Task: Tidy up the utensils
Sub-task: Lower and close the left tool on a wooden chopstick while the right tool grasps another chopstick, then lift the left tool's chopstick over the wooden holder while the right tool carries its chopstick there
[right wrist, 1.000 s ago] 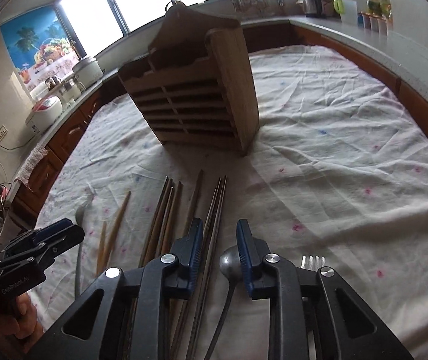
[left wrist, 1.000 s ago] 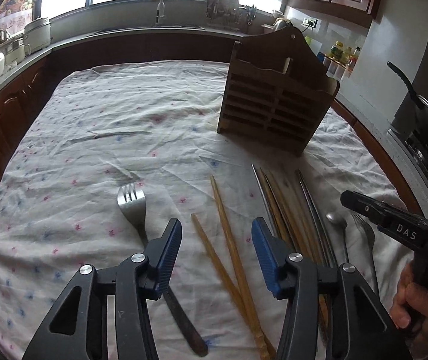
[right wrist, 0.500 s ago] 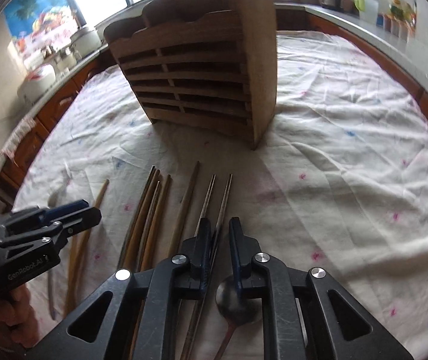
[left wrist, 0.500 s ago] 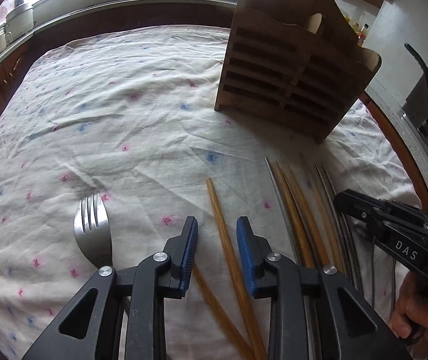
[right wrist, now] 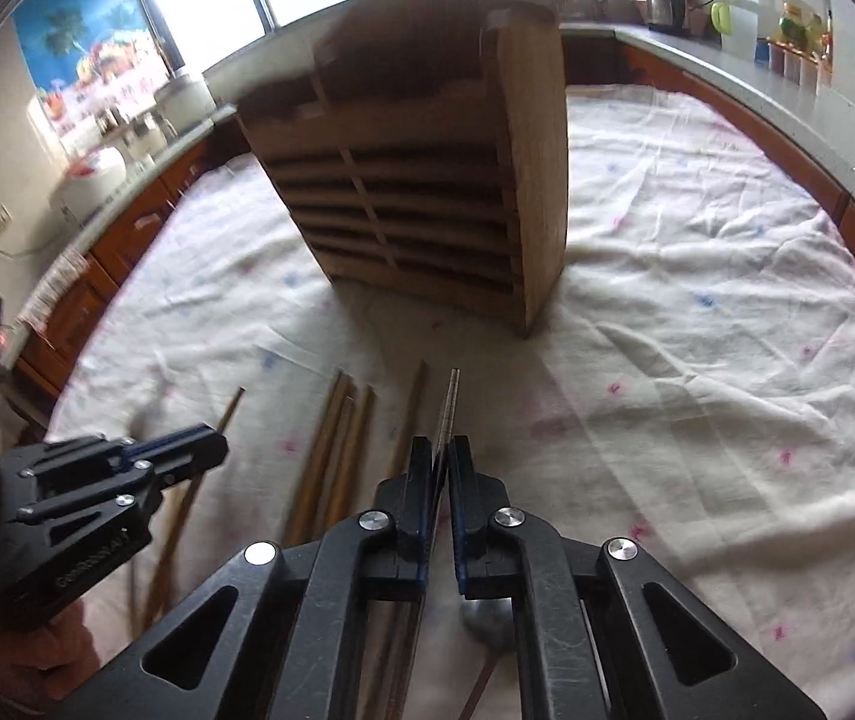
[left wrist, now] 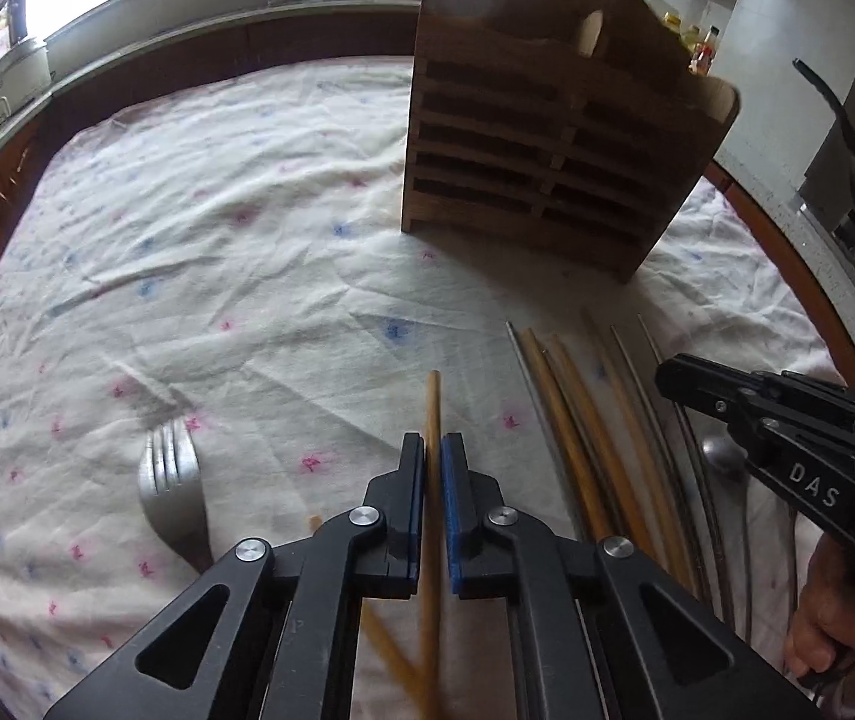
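Clamping a pale bamboo chopstick (left wrist: 432, 402), the left gripper (left wrist: 433, 450) pinches it above the floral-clothed table (left wrist: 217, 228); a steel fork (left wrist: 172, 492) and loose chopsticks (left wrist: 577, 420) lie unsorted. From the right wrist, the right gripper (right wrist: 440, 456) is closed on thin metal chopsticks (right wrist: 450, 402) before the slatted wooden utensil holder (right wrist: 427, 192), apparently unfilled, so sorting has barely begun.

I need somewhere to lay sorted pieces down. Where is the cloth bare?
Free: the cloth left of the wooden rack and beyond the fork; also right of the rack. Crowded: the chopsticks before the rack.
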